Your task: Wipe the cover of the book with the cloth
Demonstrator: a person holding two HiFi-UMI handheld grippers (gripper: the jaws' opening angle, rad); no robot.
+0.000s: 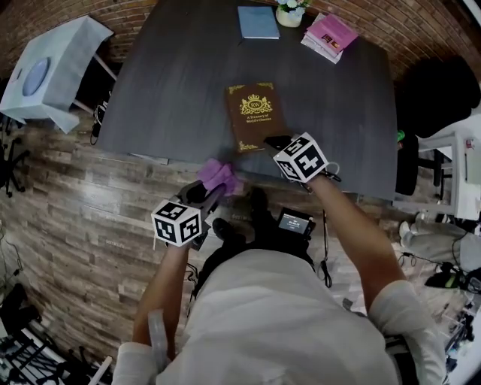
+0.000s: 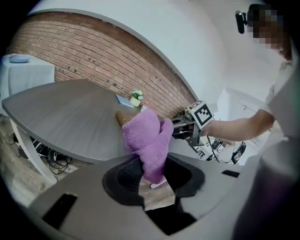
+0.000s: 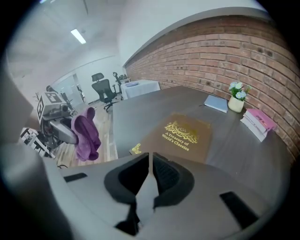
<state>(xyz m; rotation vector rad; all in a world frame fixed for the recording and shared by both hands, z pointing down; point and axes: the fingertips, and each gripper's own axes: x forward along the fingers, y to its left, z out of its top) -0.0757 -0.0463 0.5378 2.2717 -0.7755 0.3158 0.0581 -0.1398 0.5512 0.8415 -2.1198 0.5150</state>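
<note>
Left gripper [image 2: 152, 176]: jaws clamped on a purple cloth [image 2: 147, 140]; the cloth bulged up past the tips in a bunched wad.
Right gripper [image 3: 150, 164]: jaws pressed together with nothing between them.
Where the left gripper was: off the near edge of the table [image 1: 165, 90], with the cloth in the air and clear of the book.
Where the right gripper was: over the near right corner of the book [image 1: 255, 113]; whether it touched the cover cannot be told.
Book: brown with gold lettering and ornament, lying flat and closed near the middle of the table's near edge, cover up.
In the way: nothing lay on the cover; only the right gripper's tips overlapped one corner.
Far things: a light blue book [image 1: 258, 22], a small pot of white flowers [image 1: 290, 12] and a stack of pink books [image 1: 329, 34], set along the far edge, well apart from the brown book.
Surface: dark grey tabletop with a wood grain.
Room: red brick wall [image 3: 225, 51] behind the table, plank floor [image 1: 60, 195], a white-draped side table [image 1: 56, 68] at far left, office chairs [image 3: 105, 86] farther off.
</note>
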